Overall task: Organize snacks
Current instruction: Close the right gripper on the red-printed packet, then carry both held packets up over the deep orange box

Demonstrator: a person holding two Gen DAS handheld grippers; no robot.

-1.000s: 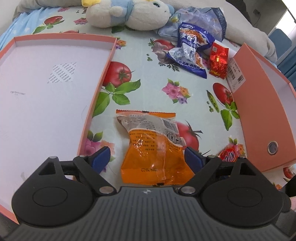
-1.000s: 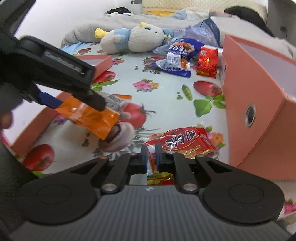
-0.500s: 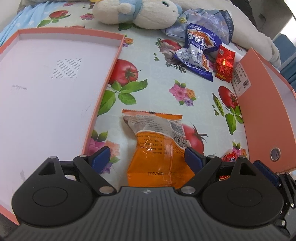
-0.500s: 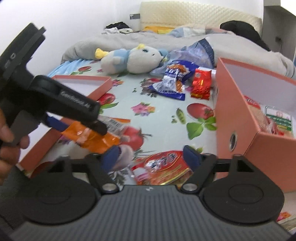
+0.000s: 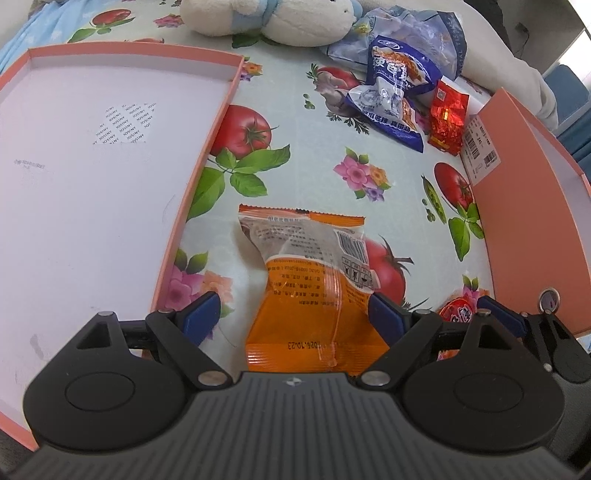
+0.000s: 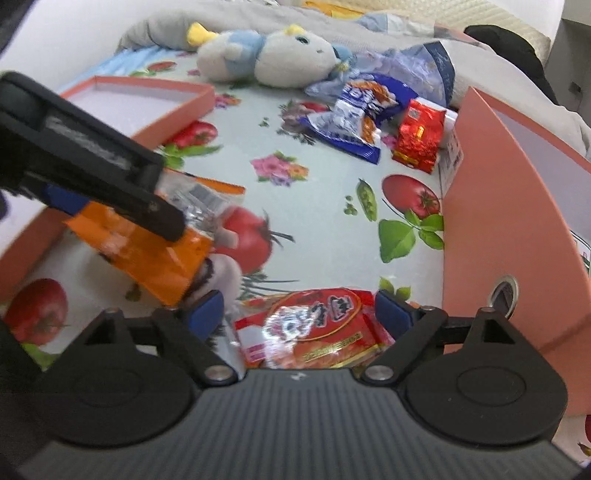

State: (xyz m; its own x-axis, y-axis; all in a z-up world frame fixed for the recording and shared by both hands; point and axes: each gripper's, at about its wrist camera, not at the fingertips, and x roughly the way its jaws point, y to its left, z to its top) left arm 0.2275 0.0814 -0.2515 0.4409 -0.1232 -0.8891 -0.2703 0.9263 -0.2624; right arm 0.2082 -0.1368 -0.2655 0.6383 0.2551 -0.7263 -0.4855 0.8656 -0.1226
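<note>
An orange snack packet (image 5: 314,288) lies flat on the flowered cloth, its lower half between the fingers of my left gripper (image 5: 293,314). That gripper is open and its pads stand clear of the packet. My right gripper (image 6: 299,310) is opening its jaws over a red snack packet (image 6: 317,325), which lies on the cloth between the pads without being pressed. The left gripper (image 6: 110,173) shows in the right wrist view, above the orange packet (image 6: 147,254). The red packet (image 5: 456,314) peeks out at the right of the left wrist view.
A tall pink box (image 6: 498,221) stands at the right, and its shallow pink lid (image 5: 92,184) lies at the left. A blue packet (image 5: 391,92), a small red packet (image 5: 447,114) and a plush toy (image 5: 269,14) lie further back on the cloth.
My right gripper's jaws have gone from shut to wide, and the red packet now lies between them. Its finger has come into the left wrist view. The left gripper has kept still.
</note>
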